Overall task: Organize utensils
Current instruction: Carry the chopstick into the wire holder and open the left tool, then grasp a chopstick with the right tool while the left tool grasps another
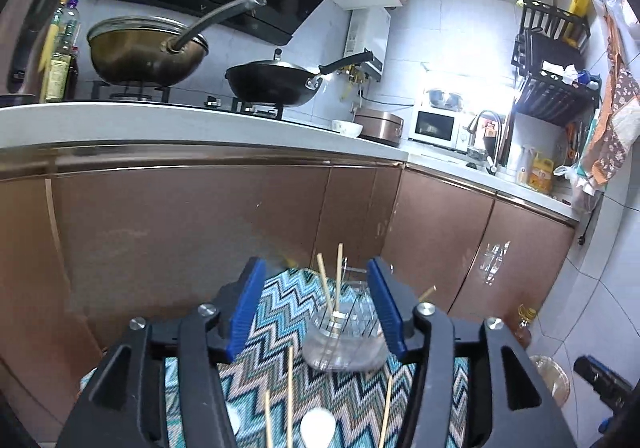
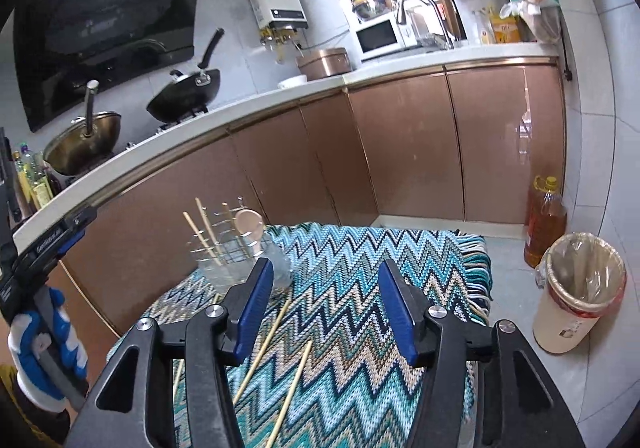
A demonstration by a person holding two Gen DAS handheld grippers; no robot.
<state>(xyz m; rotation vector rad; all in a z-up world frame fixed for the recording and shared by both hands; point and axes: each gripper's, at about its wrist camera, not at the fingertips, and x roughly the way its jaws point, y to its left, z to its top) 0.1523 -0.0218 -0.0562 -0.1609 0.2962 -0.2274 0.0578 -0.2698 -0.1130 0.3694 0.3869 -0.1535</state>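
Note:
A clear wire utensil holder (image 1: pixel 344 336) stands on a zigzag-patterned cloth (image 1: pixel 288 312) and holds two wooden chopsticks (image 1: pixel 332 280) upright. My left gripper (image 1: pixel 316 308) is open above the cloth, its blue fingers (image 1: pixel 248 304) either side of the holder. Loose chopsticks (image 1: pixel 290 396) and a white spoon (image 1: pixel 318 426) lie on the cloth below it. In the right wrist view the holder (image 2: pixel 224 248) also holds a wooden spoon (image 2: pixel 250 224). My right gripper (image 2: pixel 326 304) is open and empty over the cloth (image 2: pixel 360 288), with loose chopsticks (image 2: pixel 264 344) lying to its left.
Brown cabinets (image 2: pixel 304 168) under a white counter (image 1: pixel 160 120) stand behind the cloth. Two woks (image 1: pixel 272 82) sit on the stove. A bin (image 2: pixel 580 292) and an oil bottle (image 2: pixel 544 220) stand on the floor at the right. The left gripper's arm (image 2: pixel 44 248) shows at the far left.

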